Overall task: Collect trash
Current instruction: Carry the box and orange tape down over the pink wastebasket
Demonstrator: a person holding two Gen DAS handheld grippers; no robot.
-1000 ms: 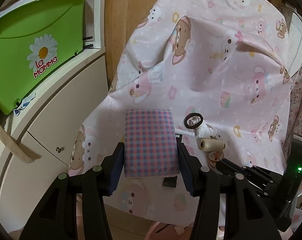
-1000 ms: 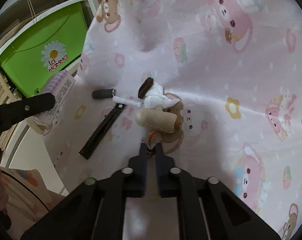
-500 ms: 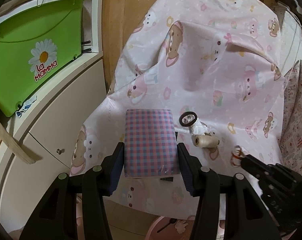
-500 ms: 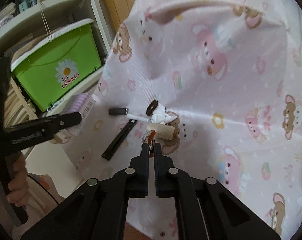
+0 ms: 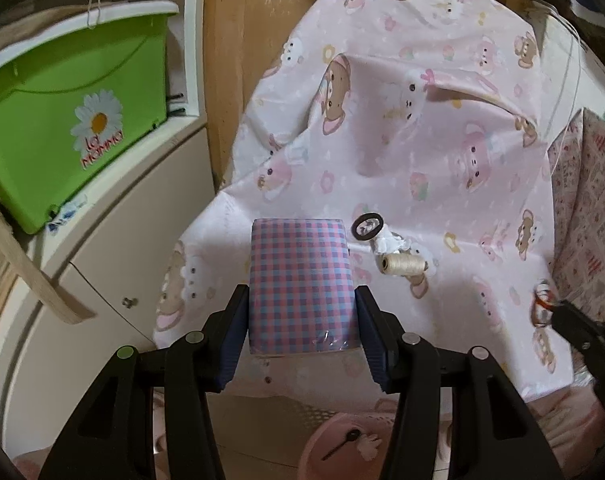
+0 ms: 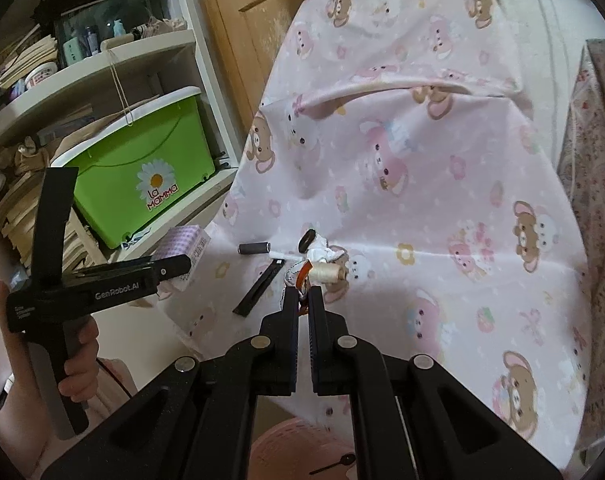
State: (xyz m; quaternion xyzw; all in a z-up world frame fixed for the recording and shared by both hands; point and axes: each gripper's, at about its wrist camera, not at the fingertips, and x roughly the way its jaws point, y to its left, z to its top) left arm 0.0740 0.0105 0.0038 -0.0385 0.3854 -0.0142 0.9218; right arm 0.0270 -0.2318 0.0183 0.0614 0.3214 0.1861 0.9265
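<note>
Left gripper (image 5: pixel 302 312) clamps the plaid packet (image 5: pixel 301 286); right gripper (image 6: pixel 303 300) pinches a small orange-white scrap (image 6: pixel 301 276). Risk: thin scrap slipping free above the pink basket (image 6: pixel 302 440).

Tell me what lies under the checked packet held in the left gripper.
Under the checked packet, clamped in the left gripper, only the pink cartoon-print sheet shows around its edges. Whatever sits directly beneath the packet is covered in this view.
</note>
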